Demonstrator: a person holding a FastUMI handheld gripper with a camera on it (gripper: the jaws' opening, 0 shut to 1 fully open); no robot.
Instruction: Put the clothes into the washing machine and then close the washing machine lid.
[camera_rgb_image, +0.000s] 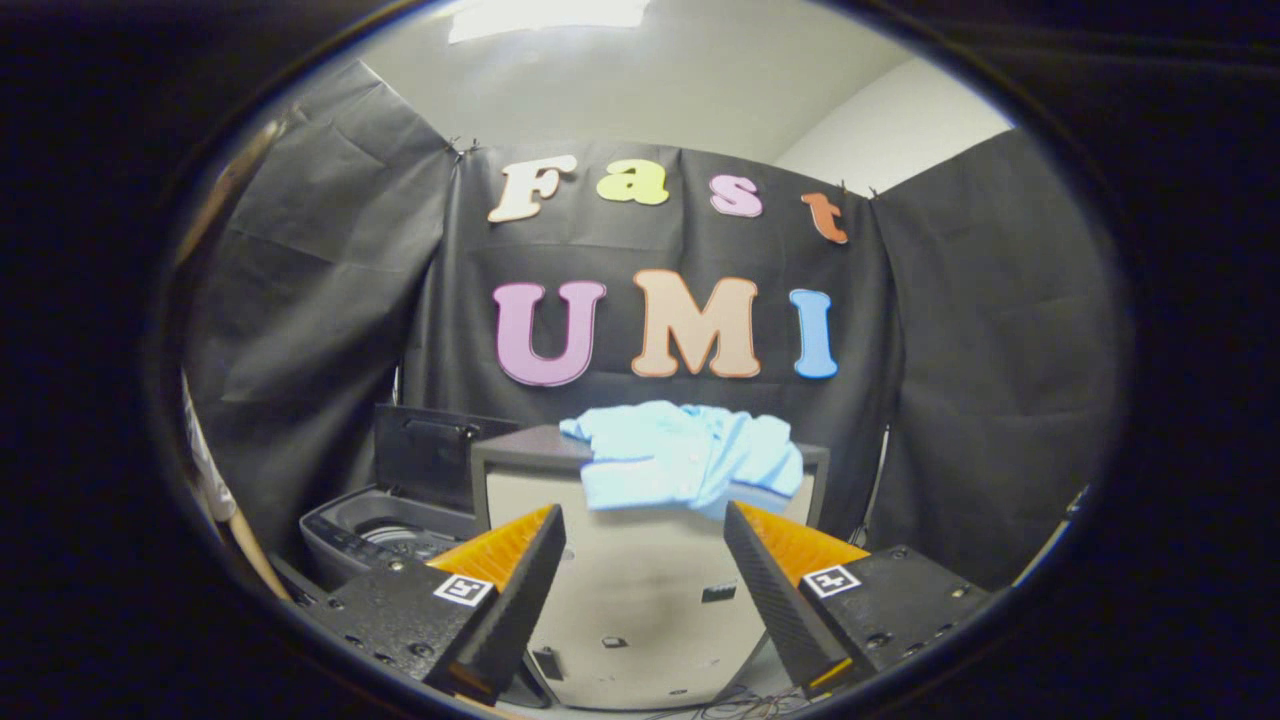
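Your tongs (645, 525) are wide apart and hold nothing — ready to grab. The blue shirt (685, 455) lies just beyond them on a grey box (640, 590). The washing machine (385, 530) sits beside it, lid (425, 450) up — waiting for the shirt.

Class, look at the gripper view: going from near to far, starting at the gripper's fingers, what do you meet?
Open gripper → grey box just ahead of the fingers → light blue shirt draped on its top → black cloth wall.
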